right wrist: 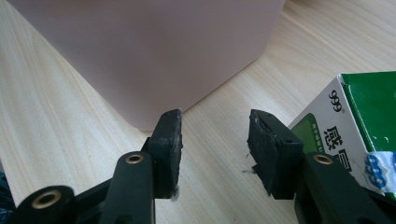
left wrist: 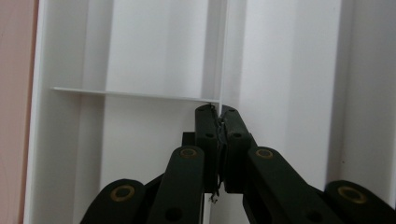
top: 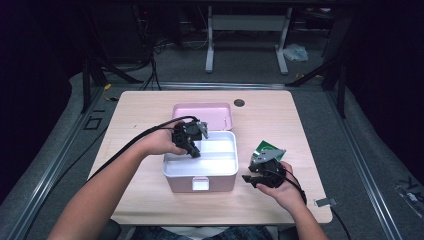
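Overhead, the left gripper (top: 192,150) reached into the white tray of the pink box (top: 200,184) at mid-table. Its own view showed the jaws pinched on the tray's thin divider (left wrist: 140,93). The right gripper (right wrist: 215,140) hung open beside the green-and-white carton (right wrist: 355,126).

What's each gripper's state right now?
Left gripper: shut on the white tray's divider inside the pink box.
Right gripper: open, empty, beside the green-and-white carton.

Pink box (top: 200,182) is sitting open mid-table, lid (top: 202,116) lying behind it, white divided tray (top: 222,162) inside. Green-white carton (top: 265,148) is lying just right of it.
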Demonstrator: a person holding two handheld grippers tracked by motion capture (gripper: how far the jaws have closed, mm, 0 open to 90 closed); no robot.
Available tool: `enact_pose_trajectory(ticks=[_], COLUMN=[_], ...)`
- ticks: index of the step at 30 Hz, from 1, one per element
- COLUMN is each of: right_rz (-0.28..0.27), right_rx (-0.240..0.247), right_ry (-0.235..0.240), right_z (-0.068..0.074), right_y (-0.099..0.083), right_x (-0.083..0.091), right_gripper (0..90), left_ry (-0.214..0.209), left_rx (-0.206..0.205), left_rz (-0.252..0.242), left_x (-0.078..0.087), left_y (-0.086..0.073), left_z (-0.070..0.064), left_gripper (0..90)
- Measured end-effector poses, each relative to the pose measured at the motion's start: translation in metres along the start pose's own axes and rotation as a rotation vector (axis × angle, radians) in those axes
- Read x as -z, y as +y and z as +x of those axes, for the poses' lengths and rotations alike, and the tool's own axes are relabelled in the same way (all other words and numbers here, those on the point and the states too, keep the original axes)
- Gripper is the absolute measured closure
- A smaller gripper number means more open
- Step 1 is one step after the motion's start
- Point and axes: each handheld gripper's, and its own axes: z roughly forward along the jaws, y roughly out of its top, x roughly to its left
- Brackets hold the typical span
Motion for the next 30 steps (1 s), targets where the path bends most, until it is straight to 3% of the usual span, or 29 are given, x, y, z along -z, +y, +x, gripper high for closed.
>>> enact_pose_trajectory(ticks=[30], right_rz=[-0.004], right_rx=[0.000], right_ry=[0.001], right_z=[-0.0011], right_y=[-0.0006], right_x=[-0.0004], right_gripper=[54.5], left_ry=[0.019], left_rx=[-0.063], left_rz=[-0.006], left_x=[0.0031], left_y=[-0.0011], left_z=[-0.0052], left_gripper=[89.5])
